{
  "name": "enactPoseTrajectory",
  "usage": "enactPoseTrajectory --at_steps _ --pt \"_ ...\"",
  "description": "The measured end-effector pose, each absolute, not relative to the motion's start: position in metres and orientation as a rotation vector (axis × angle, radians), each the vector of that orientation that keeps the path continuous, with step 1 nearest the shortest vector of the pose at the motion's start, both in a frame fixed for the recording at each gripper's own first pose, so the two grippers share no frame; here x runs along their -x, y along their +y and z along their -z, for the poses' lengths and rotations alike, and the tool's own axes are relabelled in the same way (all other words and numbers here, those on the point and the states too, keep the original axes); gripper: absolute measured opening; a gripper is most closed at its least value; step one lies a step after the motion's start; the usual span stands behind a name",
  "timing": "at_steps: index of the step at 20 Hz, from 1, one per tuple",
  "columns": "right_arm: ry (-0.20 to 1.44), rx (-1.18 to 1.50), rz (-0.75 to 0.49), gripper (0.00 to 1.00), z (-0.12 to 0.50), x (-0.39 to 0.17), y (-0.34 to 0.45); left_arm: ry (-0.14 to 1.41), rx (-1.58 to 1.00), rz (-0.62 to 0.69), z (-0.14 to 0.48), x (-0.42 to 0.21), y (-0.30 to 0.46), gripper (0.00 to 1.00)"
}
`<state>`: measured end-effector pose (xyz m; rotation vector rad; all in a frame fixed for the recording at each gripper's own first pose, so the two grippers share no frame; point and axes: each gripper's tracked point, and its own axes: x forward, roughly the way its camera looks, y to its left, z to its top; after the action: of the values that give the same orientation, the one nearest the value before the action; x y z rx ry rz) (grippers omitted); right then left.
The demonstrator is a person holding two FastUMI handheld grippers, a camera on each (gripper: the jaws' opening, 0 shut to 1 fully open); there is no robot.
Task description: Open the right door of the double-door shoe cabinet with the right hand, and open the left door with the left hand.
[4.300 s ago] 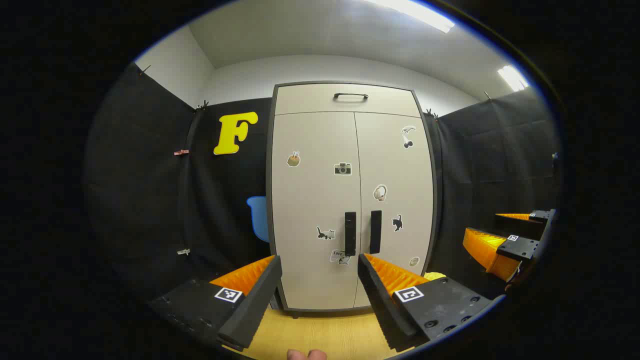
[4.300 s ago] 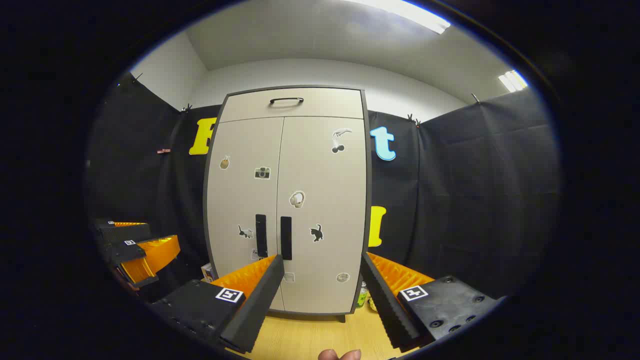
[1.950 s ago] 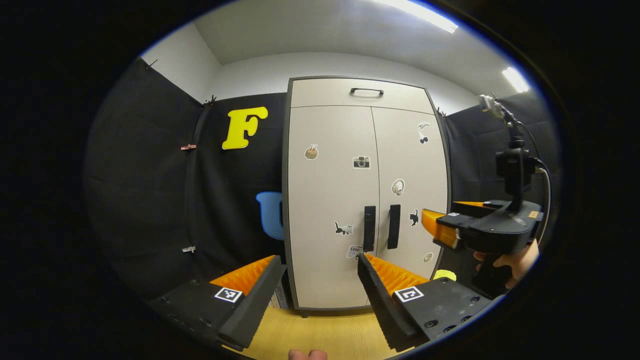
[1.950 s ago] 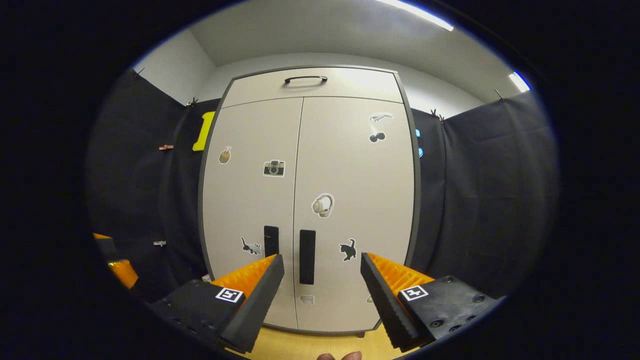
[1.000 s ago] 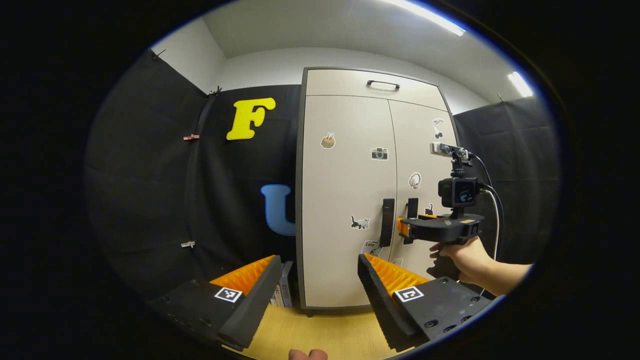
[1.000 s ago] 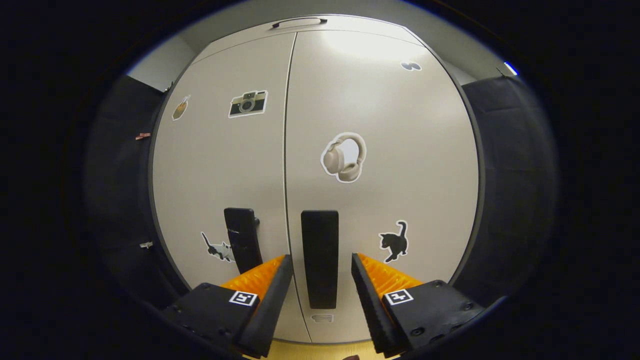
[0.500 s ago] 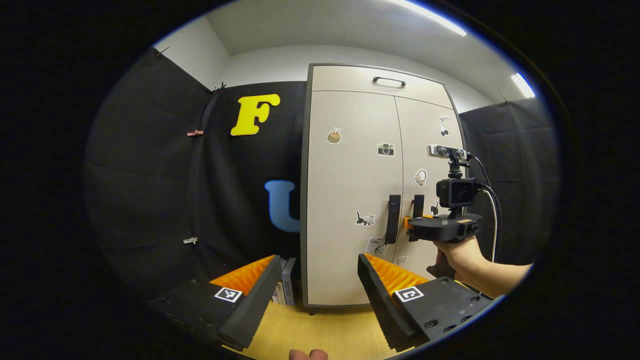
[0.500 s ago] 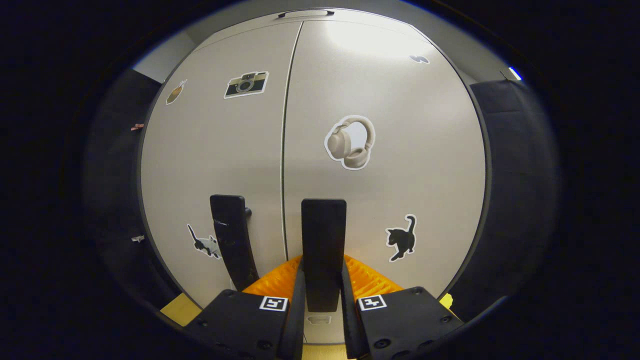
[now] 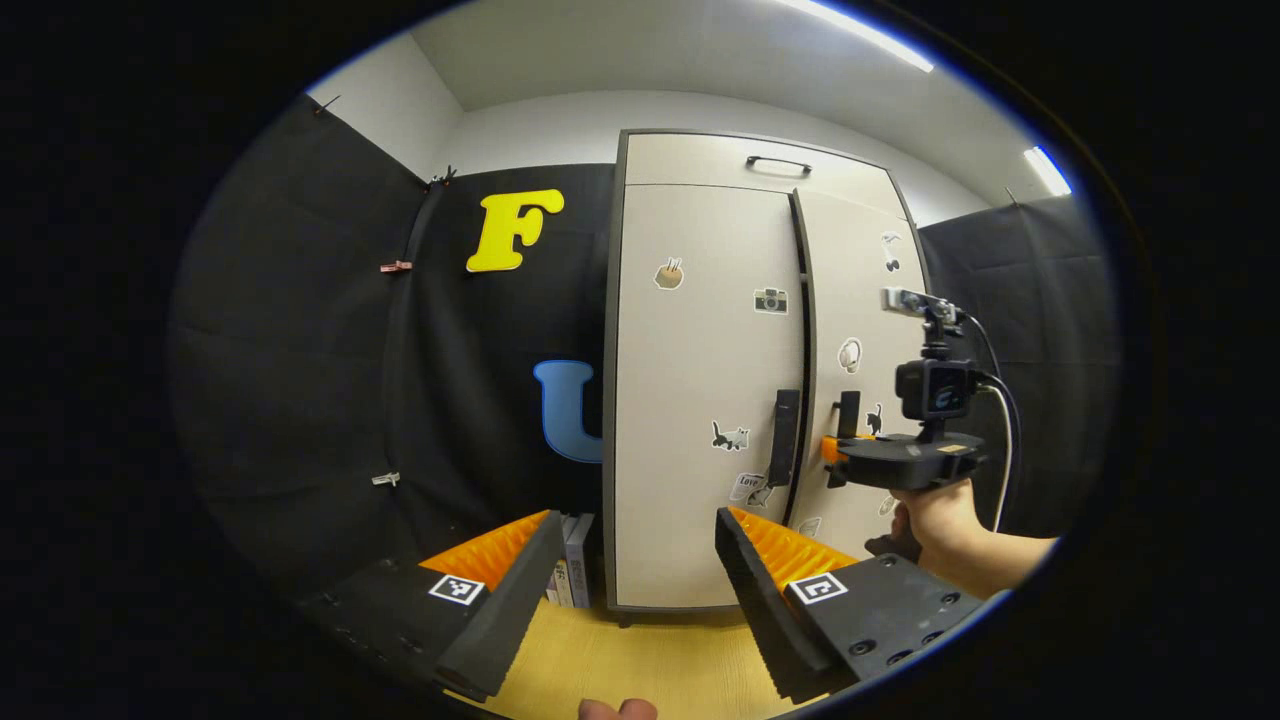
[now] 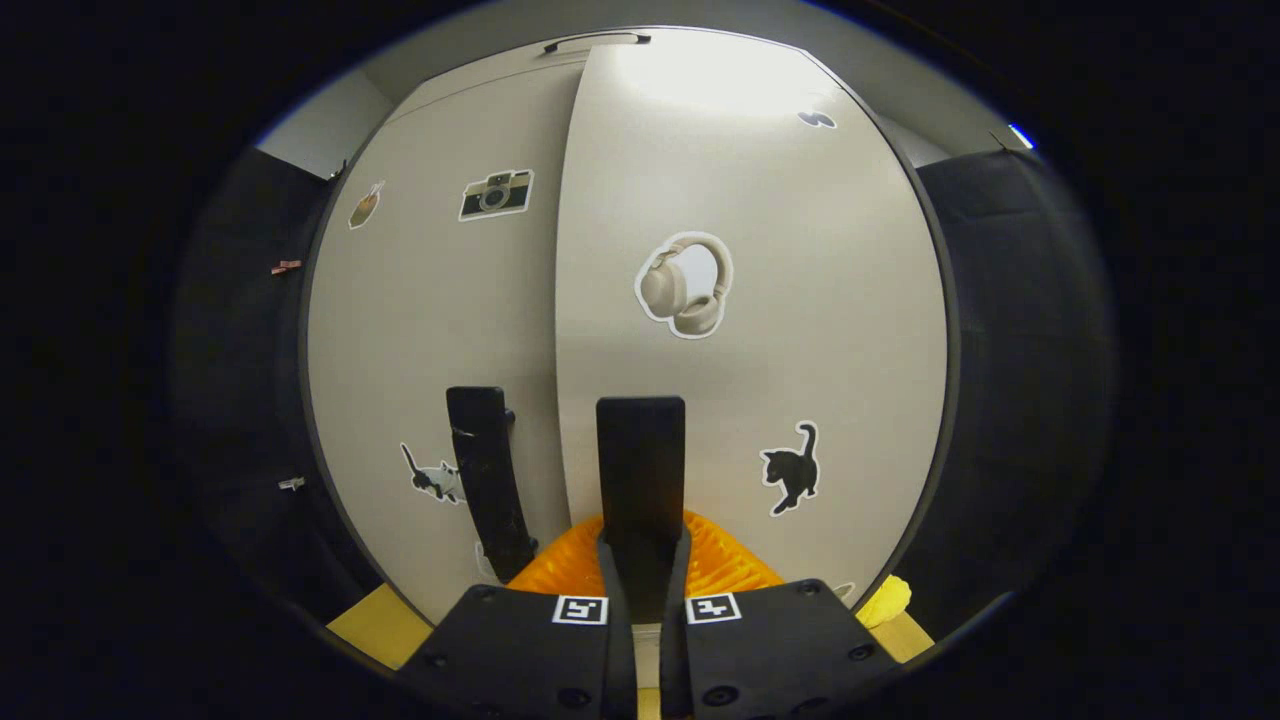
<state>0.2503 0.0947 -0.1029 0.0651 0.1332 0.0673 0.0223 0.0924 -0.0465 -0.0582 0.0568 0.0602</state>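
The right gripper (image 10: pixel 640 560) is clamped on the dark vertical handle (image 10: pixel 640 470) of the shoe cabinet's right door (image 10: pixel 760 300), both fingers pressing its lower part, and that door stands slightly ajar — in the left gripper view a dark gap runs between it and the left door (image 9: pixel 700 350). The likeliest trouble is the grip sliding down and off the handle's lower end, since the fingers hold it low; a pull that does not follow the hinge's arc would add to that by twisting the handle between the pads. In the left gripper view the right gripper (image 9: pixel 832 450) and the hand (image 9: pixel 935 520) holding it sit just beside the left door's handle (image 9: pixel 783 437), so a wide swing of the right door should clear the way before the left gripper (image 9: pixel 640 560) moves in; that gripper hangs wide open, well short of the cabinet, holding nothing. What the cabinet contains cannot be seen through the narrow gap. The handle's bottom end is covered by the right gripper's fingers, so how much purchase remains is hard to judge. Small items (image 9: pixel 570 560) on the floor beside the cabinet look like books or boxes, too small to tell.
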Motion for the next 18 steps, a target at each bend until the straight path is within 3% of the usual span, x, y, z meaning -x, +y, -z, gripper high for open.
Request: enactPoseTrajectory --at_steps 8,18 --pt "0.132 -0.095 -0.154 0.13 0.096 -0.222 0.081 0.05 0.055 -0.072 0.041 -0.005 0.081 0.95" --pt "0.117 -0.117 -0.153 0.13 0.091 -0.205 0.059 0.04 0.055 -0.085 0.035 0.023 0.07 0.95"
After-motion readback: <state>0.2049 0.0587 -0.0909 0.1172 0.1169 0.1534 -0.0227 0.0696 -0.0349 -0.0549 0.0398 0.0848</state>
